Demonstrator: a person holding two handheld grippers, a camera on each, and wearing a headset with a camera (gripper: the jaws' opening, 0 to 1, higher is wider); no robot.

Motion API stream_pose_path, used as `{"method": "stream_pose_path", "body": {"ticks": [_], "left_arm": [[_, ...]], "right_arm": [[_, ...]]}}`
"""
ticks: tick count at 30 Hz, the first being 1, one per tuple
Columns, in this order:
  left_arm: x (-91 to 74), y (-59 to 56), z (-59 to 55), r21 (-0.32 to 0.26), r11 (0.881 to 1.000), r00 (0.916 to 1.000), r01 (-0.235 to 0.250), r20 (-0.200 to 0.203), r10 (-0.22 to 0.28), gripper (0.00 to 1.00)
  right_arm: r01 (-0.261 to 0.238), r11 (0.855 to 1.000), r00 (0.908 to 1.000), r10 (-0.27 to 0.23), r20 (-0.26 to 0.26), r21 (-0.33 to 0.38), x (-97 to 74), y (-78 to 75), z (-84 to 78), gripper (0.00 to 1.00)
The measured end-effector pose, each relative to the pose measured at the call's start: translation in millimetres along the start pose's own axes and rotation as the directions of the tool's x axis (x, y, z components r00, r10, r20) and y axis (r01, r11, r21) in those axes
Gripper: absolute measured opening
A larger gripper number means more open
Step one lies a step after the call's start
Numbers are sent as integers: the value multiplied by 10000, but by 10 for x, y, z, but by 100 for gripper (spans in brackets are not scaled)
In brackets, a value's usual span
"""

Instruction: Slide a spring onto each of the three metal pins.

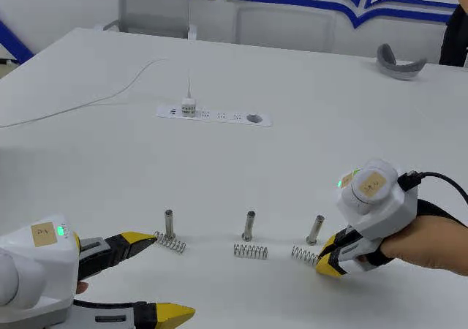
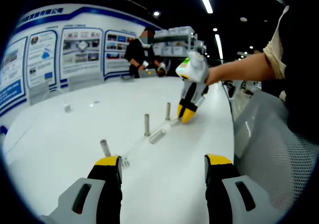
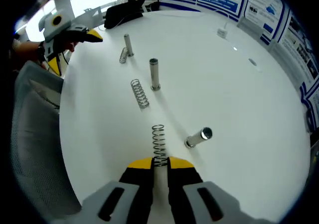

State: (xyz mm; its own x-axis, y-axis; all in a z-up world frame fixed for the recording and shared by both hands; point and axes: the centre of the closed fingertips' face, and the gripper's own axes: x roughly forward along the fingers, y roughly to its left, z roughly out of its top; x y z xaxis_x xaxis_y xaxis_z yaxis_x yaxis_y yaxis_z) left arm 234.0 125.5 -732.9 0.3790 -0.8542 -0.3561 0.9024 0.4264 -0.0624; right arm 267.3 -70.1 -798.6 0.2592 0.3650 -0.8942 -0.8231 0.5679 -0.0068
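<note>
Both grippers look the same to me: chunky white housing, black jaws, yellow tips. The left gripper has a tan sticker with a tiny green light just beside that sticker. The right gripper has its own tan label, a green light and a black cable. There's a black strap around the right hand, and the sleeve is short and beige.

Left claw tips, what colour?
The left claw has yellow tips over black; clearest in the left gripper view.
</note>
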Motion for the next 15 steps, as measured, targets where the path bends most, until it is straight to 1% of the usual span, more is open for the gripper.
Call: {"method": "stream_pose_path", "body": {"ticks": [4,7,9,15], "left_arm": [[37,-42,18,46,9998,9998,201,19,-201,66],[56,-86,33,103,9992,9993,378,19,-379,64],[62,-94,37,135,9990,9990,436,19,-436,63],[100,-138,96,268,9976,9979,644,78,-646,61]], "right_arm": [[7,10000,9999,-7,114,-74,-47,52,26,11],[-90,9999,9996,93,253,-131,-84,110,61,11],[-93,9996,9995,100,294,-255,-109,145,85,11],[-197,9976,9982,235,561,-670,-193,256,218,11]]}}
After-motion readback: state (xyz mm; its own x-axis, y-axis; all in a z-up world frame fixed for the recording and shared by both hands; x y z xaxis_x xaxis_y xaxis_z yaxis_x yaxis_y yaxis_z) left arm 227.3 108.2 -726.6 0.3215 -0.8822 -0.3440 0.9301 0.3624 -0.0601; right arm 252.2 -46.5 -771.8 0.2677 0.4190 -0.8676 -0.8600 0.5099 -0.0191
